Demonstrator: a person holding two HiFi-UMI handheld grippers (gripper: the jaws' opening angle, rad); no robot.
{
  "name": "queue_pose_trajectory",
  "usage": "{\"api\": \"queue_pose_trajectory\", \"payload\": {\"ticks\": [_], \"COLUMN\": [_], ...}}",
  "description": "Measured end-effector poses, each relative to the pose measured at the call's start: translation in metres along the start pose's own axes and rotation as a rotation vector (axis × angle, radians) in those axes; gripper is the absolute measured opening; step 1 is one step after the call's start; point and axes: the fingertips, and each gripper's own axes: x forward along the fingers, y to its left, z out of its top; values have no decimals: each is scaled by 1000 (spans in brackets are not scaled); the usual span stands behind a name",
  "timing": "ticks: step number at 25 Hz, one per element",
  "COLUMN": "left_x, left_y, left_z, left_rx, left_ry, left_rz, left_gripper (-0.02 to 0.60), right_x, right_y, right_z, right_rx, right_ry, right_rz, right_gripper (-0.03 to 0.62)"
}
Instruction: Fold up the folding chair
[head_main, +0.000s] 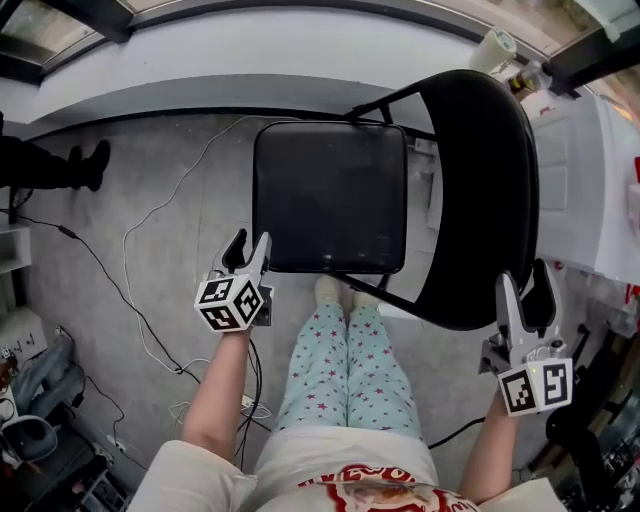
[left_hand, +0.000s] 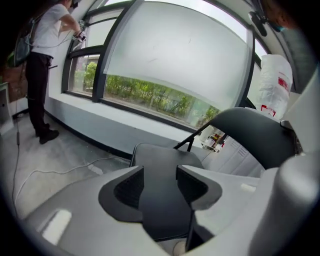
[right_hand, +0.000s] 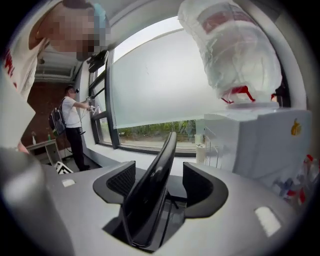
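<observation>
The folding chair (head_main: 330, 195) stands unfolded on the grey floor (head_main: 150, 180), directly ahead of our legs (head_main: 340, 360), with its black seat level and its backrest (head_main: 490, 200) off to our right. Our left tool (head_main: 250, 243) sits at the seat's front left corner with its jaws apart and nothing pressed between them. Our right tool (head_main: 527, 282) is also spread wide, and the backrest's edge stands between its jaws unclamped. A thin cable (head_main: 130, 270) trails across the floor to our left.
</observation>
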Motion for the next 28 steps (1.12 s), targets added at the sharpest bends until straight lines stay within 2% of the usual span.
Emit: {"api": "queue_pose_trajectory", "payload": {"ticks": [2,6,9,12,13,17,21,23,25,27,28], "left_x": [17,51,65,77,82,97,106,112,114,110,107], "left_y": [18,54,68,75,75,63,47,38,34,33,33], "left_z": [-18,-47,-54,-69,-76,-89,-91,-92,-96,-99,-99], "left_rx": [-51,-146,-227,-277,-305,-460,-513,-530,-570,-664,-685], "left_ry": [41,106,130,203,229,290,337,336,336,352,357], "left_rz": [19,30,-11,-62,-100,-338,-538,-608,-648,-684,-708], "left_gripper": [236,308,321,345,346,371,384,387,387,387,378], "right_x": [2,4,-1,-2,-1,-3,-7,-6,-6,-7,-8], "right_y": [-4,-3,8,20,22,25,26,30,35,35,34], "right_z": [-1,11,18,18,16,0,0,-3,-6,-8,-8], "right_rx": [56,65,46,-23,-16,117,114,103,78,83,124], "right_ry": [-4,3,56,119,126,143,148,165,186,186,169], "right_rz": [13,27,65,85,89,123,125,150,156,135,121], "right_gripper": [314,323,341,348,347,353,320,292,201,184,179]}}
